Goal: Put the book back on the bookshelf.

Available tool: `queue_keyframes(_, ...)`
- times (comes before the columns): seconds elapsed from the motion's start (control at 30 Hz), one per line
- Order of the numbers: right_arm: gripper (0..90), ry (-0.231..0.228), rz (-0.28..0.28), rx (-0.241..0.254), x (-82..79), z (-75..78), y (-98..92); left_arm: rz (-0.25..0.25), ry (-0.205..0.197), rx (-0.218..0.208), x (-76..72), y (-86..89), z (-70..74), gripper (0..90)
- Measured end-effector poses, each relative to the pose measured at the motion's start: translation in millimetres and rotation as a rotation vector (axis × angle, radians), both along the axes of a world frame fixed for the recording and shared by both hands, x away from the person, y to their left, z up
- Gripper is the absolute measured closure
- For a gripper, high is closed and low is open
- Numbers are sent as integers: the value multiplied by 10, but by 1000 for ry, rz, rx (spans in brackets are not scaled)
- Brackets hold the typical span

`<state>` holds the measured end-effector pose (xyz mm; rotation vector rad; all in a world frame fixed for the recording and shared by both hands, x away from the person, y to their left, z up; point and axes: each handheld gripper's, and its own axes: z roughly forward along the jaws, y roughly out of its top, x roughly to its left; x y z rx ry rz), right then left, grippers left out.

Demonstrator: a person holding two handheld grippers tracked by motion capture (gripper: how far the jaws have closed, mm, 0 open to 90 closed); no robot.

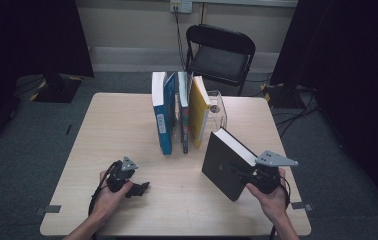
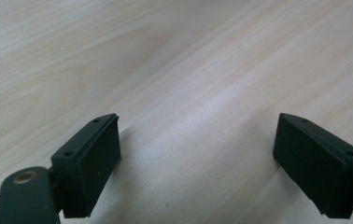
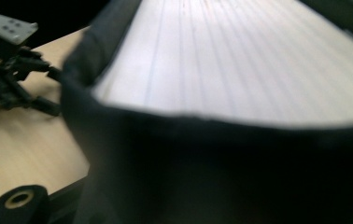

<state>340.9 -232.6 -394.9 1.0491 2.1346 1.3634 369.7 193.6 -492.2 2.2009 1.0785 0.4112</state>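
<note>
The right tongs are clamped on a thick black hardcover book, held tilted above the near right tabletop, while the left tongs stand wide and empty; the step in hand appears to be carrying, and next calls for standing it beside the yellow book.

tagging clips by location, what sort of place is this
Probably a lab or studio recording corner: a lone wooden table on grey carpet, black curtains at both sides, a folding chair, and cables trailing across the floor.
</note>
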Motion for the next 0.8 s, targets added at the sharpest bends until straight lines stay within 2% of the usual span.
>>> queue_keyframes(0.03, 526, -3, -16, -1, 28, -1, -8, 6, 6, 1, 1, 6, -3, 140)
queue_keyframes(0.17, 526, -2, -43, -1, 123, -1, -31, 7, -10, -15, 14, 13, -36, 73)
queue_keyframes(0.2, 526, -1, -51, 0, 154, -1, -32, 2, -26, -18, 26, 23, -55, 73)
queue_keyframes(0.27, 526, -2, -70, -2, 248, -1, -37, 18, -51, -37, 28, 34, -95, 13)
queue_keyframes(0.37, 526, -3, -93, -1, 335, -2, -29, 47, -52, -36, 11, 19, -94, 7)
queue_keyframes(0.6, 526, -2, -130, -2, 513, -3, 11, 46, -48, -37, 18, 20, -96, 0)
queue_keyframes(0.8, 519, 10, -131, 2, 589, 1, 10, 46, -44, -42, 23, 17, -97, 0)
